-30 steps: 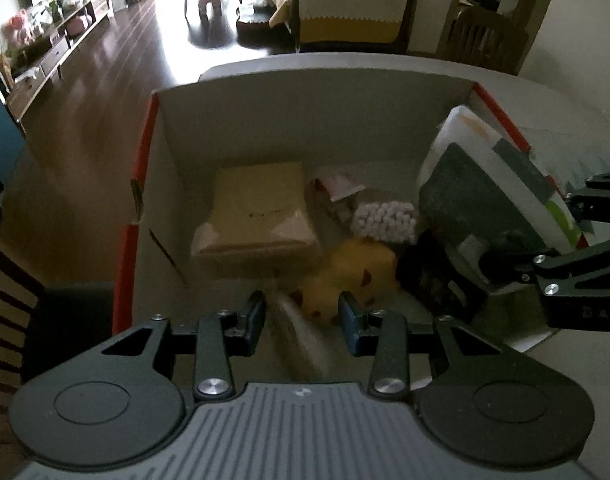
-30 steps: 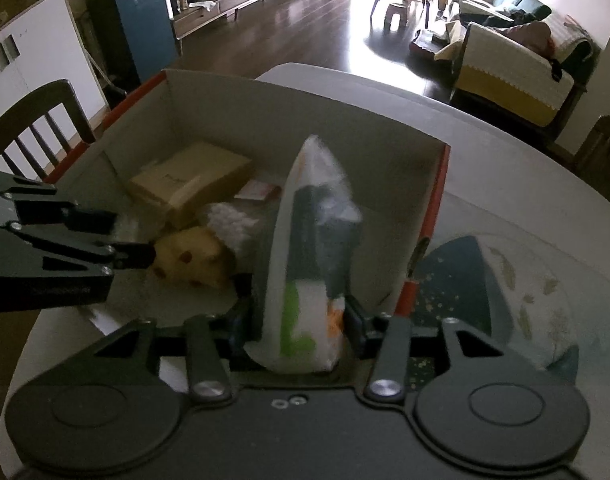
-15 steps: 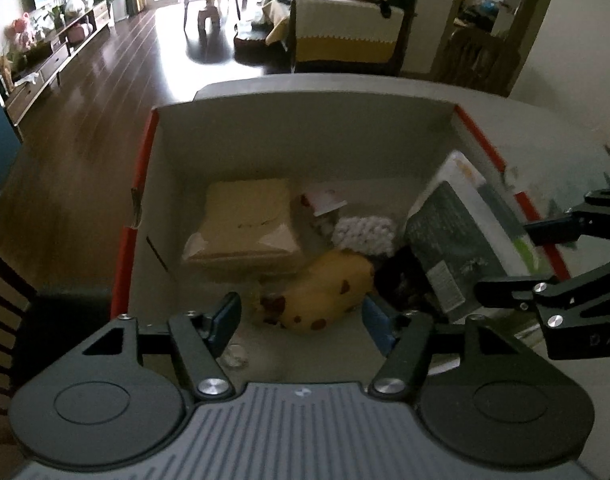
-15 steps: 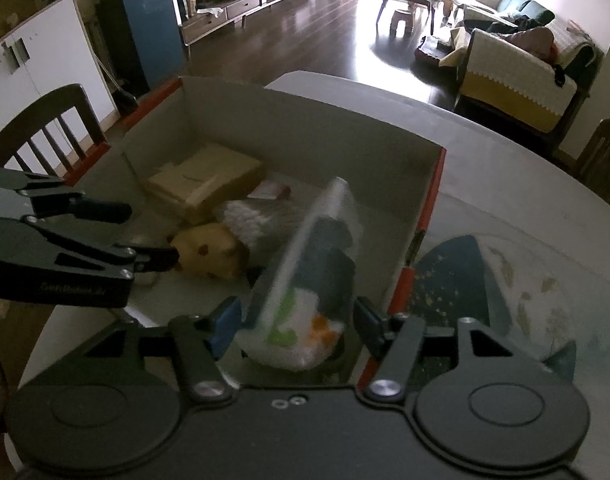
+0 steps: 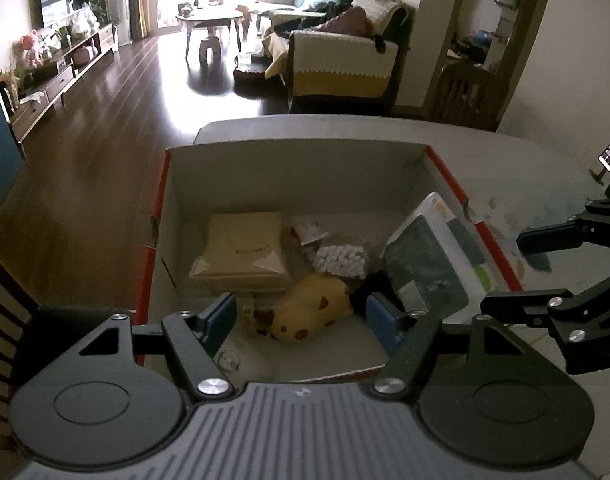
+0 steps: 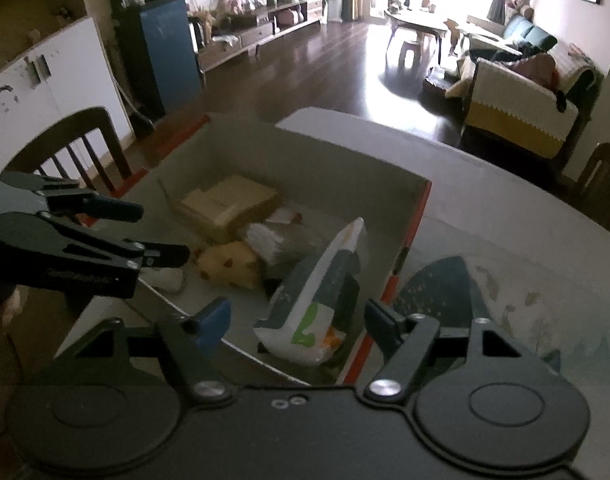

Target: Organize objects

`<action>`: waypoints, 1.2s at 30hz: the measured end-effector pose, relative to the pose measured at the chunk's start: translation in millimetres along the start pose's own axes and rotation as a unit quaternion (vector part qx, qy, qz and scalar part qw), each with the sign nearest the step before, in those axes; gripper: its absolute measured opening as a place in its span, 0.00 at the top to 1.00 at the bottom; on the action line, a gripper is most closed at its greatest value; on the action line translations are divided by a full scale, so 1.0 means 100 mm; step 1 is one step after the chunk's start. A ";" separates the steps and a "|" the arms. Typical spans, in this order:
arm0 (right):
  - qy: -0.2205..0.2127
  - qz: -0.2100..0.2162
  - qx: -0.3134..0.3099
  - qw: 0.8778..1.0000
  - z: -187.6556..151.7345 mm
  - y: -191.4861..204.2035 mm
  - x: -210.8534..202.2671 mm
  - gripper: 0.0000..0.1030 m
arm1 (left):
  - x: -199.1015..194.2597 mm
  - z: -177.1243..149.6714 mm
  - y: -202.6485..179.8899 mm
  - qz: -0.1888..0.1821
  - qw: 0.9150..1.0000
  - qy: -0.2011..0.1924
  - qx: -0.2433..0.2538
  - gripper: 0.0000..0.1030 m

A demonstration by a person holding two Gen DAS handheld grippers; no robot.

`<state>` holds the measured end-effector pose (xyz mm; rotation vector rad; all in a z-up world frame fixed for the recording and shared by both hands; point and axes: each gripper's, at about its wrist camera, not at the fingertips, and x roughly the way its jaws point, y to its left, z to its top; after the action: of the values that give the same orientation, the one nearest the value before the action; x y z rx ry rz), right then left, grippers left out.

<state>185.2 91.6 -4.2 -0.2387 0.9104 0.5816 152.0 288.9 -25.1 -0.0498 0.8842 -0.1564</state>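
Box: the open cardboard box (image 5: 297, 176) with red outer sides sits on the pale worktop (image 5: 525, 168); it is where the task's things are gathered, so each item is lowered into it, not left loose.
Left gripper: the left gripper (image 5: 301, 316) hangs over the near rim of the box, its blue-padded fingers (image 5: 221, 316) spread wide with nothing between them.
Right gripper: the right gripper (image 6: 295, 316) stands at the near right corner of the box, fingers (image 6: 215, 314) apart and holding nothing; the packet sits between them but untouched.
Packet: the flat white and dark packet (image 6: 325, 292) leans on edge against the right wall inside the box, probably because it is too tall and stiff to lie flat among the other contents.
Plush toy: a yellow spotted plush toy (image 5: 309, 312) lies near the middle of the box floor, just beyond the left gripper.
Tan parcel: a taped tan parcel (image 5: 241, 252) lies flat toward the far left of the box floor, a stable base position.
White bundle: a knobbly white bundle (image 5: 343, 258) sits between the parcel and the packet.
Mat: a dark patterned mat (image 6: 445, 300) lies on the worktop right of the box.
Writing: a dark line of print runs across the parcel and a label shows on the packet; both are too small to read.
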 end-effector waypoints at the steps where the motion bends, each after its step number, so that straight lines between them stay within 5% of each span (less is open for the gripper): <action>1: -0.005 0.001 0.000 1.000 0.00 0.01 -0.04 0.27 | -0.03 0.00 0.00 -0.001 1.000 -0.003 -0.002 0.31; 4: -0.018 0.005 -0.001 1.000 -0.02 0.03 -0.13 0.26 | -0.11 -0.02 -0.01 -0.003 1.000 -0.015 -0.009 0.21; 12: -0.064 0.004 -0.012 0.998 -0.09 0.06 -0.41 0.24 | -0.37 -0.10 -0.10 -0.011 0.998 -0.051 -0.018 0.15; 15: -0.077 0.008 -0.012 0.997 -0.11 0.07 -0.49 0.23 | -0.46 -0.13 -0.17 -0.010 0.997 -0.072 -0.010 0.00; 36: -0.129 -0.005 -0.027 0.991 -0.51 0.09 -0.78 0.21 | -0.78 -0.45 -0.51 0.010 0.990 -0.143 0.003 0.00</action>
<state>108.9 48.0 27.9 -0.2103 0.6435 0.6126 62.6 252.2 12.2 -0.0562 0.5979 -0.1301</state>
